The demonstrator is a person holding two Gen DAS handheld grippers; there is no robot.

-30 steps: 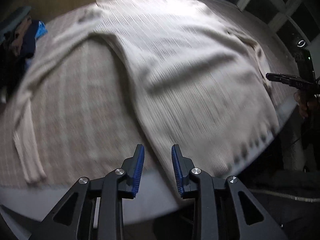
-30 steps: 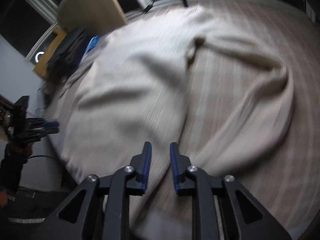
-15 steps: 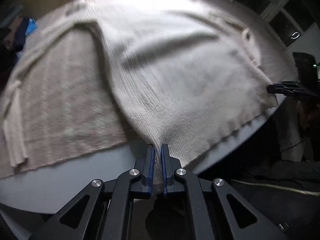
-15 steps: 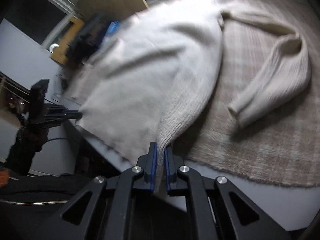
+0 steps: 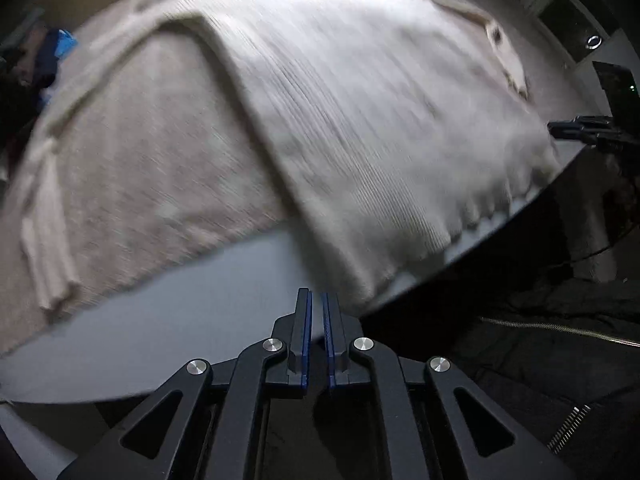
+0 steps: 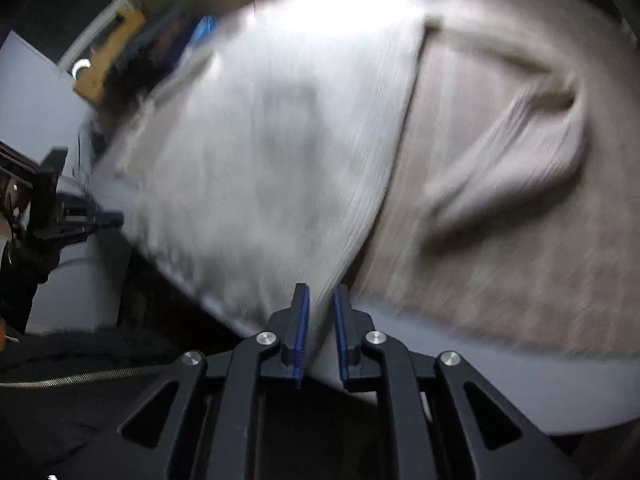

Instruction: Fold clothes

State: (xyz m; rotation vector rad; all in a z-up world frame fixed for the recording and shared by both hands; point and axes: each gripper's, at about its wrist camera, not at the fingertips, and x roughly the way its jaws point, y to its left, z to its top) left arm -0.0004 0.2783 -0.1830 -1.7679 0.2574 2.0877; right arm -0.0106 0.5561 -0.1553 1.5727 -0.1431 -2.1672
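Spreading step: left tongs (image 5: pixel 316 300) just cracked open, empty; right tongs (image 6: pixel 320 300) just loosening around sweater (image 6: pixel 280 140) hem, 6 o'clock. Next, probably: regrip to fold.

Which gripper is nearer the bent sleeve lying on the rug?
Right. The right gripper, jaws just opening around the hem, sits at the sweater corner beside that sleeve; the left gripper, jaws just opening, empty, is across the sweater body.

Cream ribbed sweater (image 5: pixel 360 128), beige faintly checked blanket (image 5: pixel 152 168), grey table (image 5: pixel 200 312), blue-padded black grippers.
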